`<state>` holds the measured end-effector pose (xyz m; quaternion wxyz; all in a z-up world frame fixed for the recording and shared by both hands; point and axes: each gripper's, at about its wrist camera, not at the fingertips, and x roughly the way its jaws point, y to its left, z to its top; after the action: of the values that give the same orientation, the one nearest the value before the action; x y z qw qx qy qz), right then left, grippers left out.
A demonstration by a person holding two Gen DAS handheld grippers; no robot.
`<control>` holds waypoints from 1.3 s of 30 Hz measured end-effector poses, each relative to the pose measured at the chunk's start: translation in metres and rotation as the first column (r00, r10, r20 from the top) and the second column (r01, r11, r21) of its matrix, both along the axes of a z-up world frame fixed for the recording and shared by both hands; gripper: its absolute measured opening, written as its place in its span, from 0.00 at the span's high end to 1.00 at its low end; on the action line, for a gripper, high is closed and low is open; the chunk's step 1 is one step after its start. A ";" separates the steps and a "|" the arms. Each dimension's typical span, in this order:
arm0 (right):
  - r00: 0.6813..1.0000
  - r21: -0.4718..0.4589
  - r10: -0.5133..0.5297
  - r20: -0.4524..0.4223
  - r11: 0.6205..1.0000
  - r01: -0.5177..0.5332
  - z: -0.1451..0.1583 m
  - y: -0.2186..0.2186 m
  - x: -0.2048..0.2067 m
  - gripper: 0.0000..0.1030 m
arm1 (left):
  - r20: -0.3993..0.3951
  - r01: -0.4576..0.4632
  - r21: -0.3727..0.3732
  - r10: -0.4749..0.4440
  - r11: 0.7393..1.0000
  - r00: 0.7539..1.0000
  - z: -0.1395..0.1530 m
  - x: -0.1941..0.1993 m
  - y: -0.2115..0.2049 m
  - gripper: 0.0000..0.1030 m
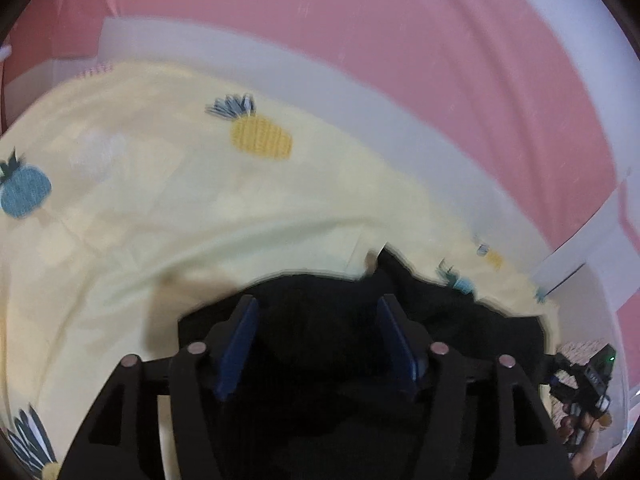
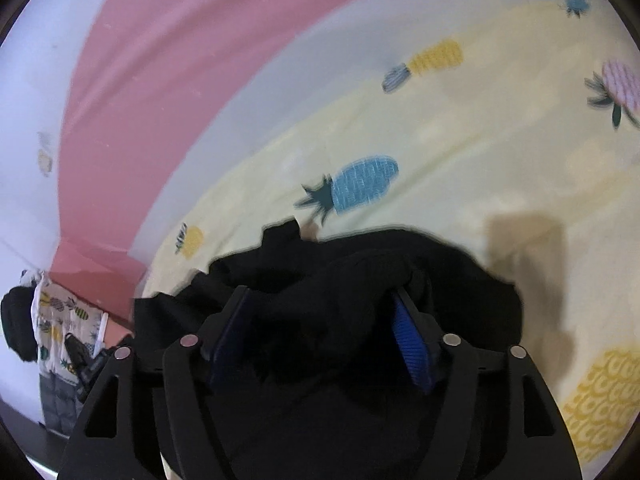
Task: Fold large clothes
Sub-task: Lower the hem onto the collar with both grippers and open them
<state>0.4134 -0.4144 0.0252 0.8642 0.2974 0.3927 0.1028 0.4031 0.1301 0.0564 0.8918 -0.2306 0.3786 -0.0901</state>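
Note:
A black garment (image 1: 440, 300) lies bunched on a pale yellow bed sheet (image 1: 160, 200) printed with pineapples. In the left wrist view my left gripper (image 1: 318, 300) stands open just over the cloth, whose dark mass fills the gap between the blue pads (image 1: 236, 344) without being pinched. In the right wrist view the same black garment (image 2: 360, 256) is heaped higher. My right gripper (image 2: 320, 293) is open too, and a fold of the cloth droops over the tip of its right pad (image 2: 412, 344). The frames are motion-blurred.
The sheet (image 2: 440, 128) spreads wide beyond the garment. Behind it run a white band (image 1: 280, 64) and a pink wall (image 1: 360, 8). The other gripper, held in a hand (image 1: 584, 384), shows at the left view's lower right. A person in a pineapple-print top (image 2: 56, 320) stands at the right view's left edge.

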 end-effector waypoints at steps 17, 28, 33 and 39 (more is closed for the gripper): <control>0.996 -0.153 0.042 -0.076 0.987 -0.053 -0.047 -0.003 0.040 0.45 | -0.146 0.080 0.123 -0.062 0.989 0.987 -0.069 0.045 -0.023 0.54; 0.996 -0.300 -0.091 0.014 0.950 0.091 -0.020 -0.011 0.047 0.86 | 0.096 -0.025 0.250 0.001 0.968 0.995 -0.006 0.055 -0.034 0.82; 0.992 -0.370 -0.117 -0.040 0.924 0.094 -0.058 -0.003 0.074 0.86 | 0.027 -0.037 0.356 0.029 0.934 0.999 -0.056 0.090 -0.051 0.82; 0.993 -0.410 -0.104 -0.055 0.909 0.072 -0.088 0.002 0.083 0.86 | 0.017 -0.046 0.353 0.043 0.934 0.999 -0.088 0.104 -0.054 0.81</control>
<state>0.4964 -0.4123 -0.0629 0.8953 0.1321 0.4242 -0.0315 0.5074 0.0763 -0.0316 0.9222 -0.0747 0.3795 -0.0015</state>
